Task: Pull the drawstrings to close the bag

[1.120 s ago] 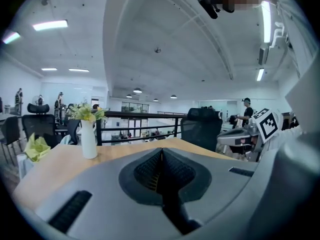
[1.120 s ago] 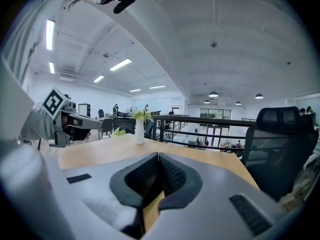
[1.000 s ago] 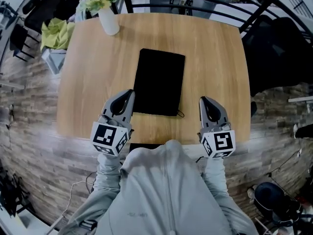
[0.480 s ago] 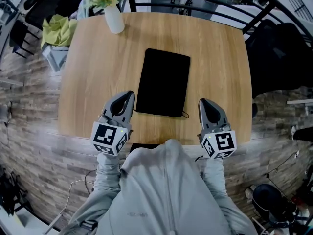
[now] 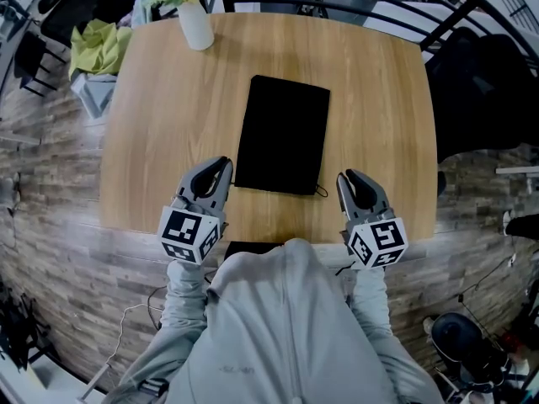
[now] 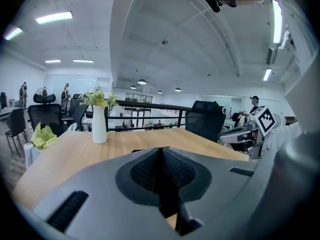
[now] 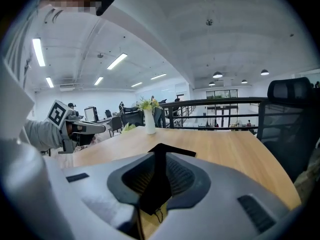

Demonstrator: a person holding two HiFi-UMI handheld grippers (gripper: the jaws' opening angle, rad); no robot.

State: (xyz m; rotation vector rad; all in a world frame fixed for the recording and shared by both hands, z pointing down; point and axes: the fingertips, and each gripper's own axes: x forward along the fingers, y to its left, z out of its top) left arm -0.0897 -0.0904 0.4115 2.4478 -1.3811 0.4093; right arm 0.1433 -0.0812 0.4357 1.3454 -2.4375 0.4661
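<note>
I look down on a wooden table (image 5: 168, 99). A flat black bag (image 5: 284, 133) lies toward the middle of its near edge. My left gripper (image 5: 221, 165), jaws together and empty, hovers at the bag's near left corner. My right gripper (image 5: 348, 178), whose jaws have just been opening a crack with nothing between them, is beside the drawstring loop (image 5: 321, 191).

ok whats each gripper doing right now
left gripper: closed, empty
right gripper: jaws have just been opening, slightly apart, nothing between them
</note>
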